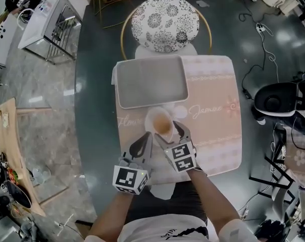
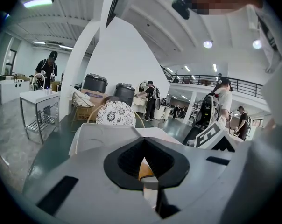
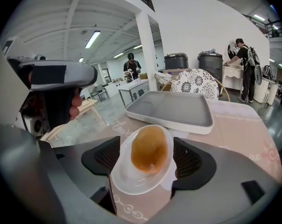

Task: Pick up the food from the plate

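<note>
A small white plate with a brown bun-like piece of food lies on the pink tablecloth just in front of the grey tray. My right gripper hangs over it, open; in the right gripper view the food sits between the two dark pads with a gap on each side. My left gripper reaches the plate's near-left rim. In the left gripper view its jaws are shut, with a strip of white plate rim and a sliver of food between them.
A chair with a black-and-white patterned cushion stands at the table's far side. The dark table's edge runs down the left. A metal side table stands at the far left, a black-and-white machine and cables on the floor to the right.
</note>
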Motion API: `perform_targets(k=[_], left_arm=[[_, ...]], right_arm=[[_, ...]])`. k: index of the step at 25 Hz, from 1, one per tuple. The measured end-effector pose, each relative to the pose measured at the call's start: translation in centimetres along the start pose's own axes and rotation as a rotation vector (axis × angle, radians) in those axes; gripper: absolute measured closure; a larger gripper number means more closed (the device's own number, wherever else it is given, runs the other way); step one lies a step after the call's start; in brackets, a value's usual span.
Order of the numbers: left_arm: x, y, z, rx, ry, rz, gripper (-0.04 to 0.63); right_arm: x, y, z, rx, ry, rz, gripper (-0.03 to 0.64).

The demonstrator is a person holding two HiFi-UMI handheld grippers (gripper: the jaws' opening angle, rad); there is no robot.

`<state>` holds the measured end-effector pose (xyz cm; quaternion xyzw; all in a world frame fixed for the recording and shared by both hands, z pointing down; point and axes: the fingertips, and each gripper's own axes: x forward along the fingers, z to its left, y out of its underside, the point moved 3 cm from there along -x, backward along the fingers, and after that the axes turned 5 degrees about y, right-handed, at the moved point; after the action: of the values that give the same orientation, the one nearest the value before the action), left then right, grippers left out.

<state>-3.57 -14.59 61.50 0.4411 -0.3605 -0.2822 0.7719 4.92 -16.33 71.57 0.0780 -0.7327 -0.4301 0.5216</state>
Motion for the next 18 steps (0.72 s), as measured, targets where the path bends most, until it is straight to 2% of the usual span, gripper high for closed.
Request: perform_targets(k=[18], left_arm=[[0.6, 2.4, 1.8, -0.036, 0.012, 0.011, 0.589]], right_arm=[[4.2, 1.8, -0.3, -0.147, 0.062, 0.128, 0.293]])
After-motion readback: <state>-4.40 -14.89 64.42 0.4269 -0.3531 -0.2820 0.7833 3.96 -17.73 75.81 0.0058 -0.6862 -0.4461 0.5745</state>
